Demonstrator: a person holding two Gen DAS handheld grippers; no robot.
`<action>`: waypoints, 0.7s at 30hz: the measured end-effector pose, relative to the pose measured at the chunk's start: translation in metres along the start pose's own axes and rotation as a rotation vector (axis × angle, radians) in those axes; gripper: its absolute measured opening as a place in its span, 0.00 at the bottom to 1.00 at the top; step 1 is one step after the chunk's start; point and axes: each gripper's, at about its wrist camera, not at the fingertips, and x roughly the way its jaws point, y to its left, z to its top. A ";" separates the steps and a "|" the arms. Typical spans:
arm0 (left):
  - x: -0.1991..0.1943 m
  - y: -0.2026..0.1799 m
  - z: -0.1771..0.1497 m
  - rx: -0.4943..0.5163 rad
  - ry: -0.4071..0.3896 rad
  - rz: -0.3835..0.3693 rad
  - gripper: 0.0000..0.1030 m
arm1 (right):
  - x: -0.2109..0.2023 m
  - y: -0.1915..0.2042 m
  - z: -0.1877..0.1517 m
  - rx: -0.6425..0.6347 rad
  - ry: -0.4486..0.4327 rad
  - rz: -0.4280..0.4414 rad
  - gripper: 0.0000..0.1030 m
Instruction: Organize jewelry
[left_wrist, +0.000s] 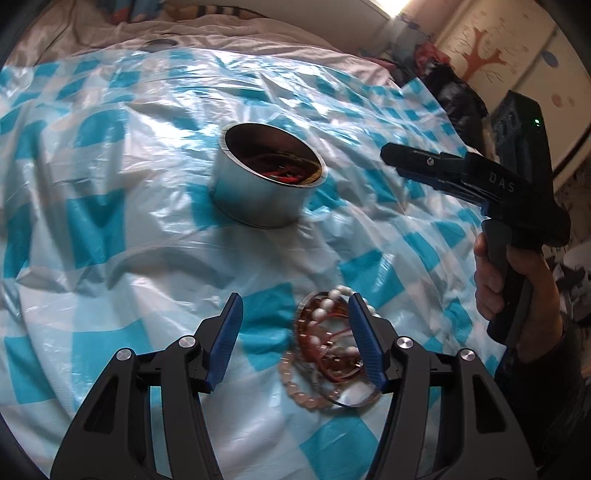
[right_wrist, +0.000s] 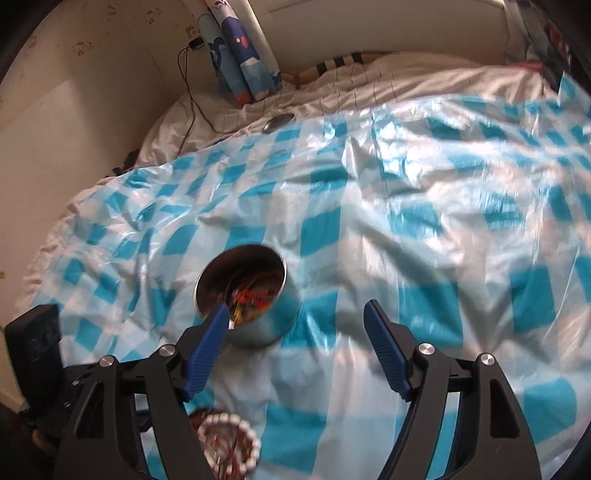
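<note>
Step in hand, by judgement: picking the next piece from the pile (left_wrist: 328, 354) for transfer to the tin (left_wrist: 266, 177). The tin stands upright on the checked sheet (left_wrist: 110, 206), mouth open, with red and gold pieces already lying on its bottom.

Landmark: the tin. The pile lies on the sheet well nearer the camera than the tin, slightly to its right in the left wrist view. It consists of a white bead bracelet, a pink bead bracelet, a brown ring-shaped piece and thin red cord, all overlapping; individual strands are too blurred to separate.

Left gripper (left_wrist: 295, 343): jaws wide apart, holding nothing. The right-hand blue pad (left_wrist: 364, 339) stands over the pile's right edge; contact cannot be confirmed. The left-hand pad is over bare sheet, apart from the pile.

Right gripper (right_wrist: 295, 350): jaws wide apart, empty, hovering above the sheet just right of the tin. One pad overlaps the tin's rim in the right wrist view; whether they touch cannot be told.

Next move calls for: shifting the left gripper so the pile's bead strand sits between both pads, lowering, then closing on one bracelet only. Risk, by judgement: tangled cord drags neighbouring pieces along.

A small metal disc (right_wrist: 277, 122) lies beyond the tin, at the sheet's far edge.
</note>
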 end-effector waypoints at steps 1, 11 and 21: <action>0.001 -0.003 -0.001 0.008 0.002 -0.006 0.54 | -0.001 -0.002 -0.003 0.010 0.015 0.030 0.70; -0.004 -0.022 -0.021 0.112 0.072 -0.019 0.54 | -0.022 0.001 -0.042 -0.056 0.135 0.128 0.70; 0.001 -0.031 -0.045 0.172 0.097 0.126 0.19 | -0.023 0.016 -0.046 -0.110 0.146 0.118 0.70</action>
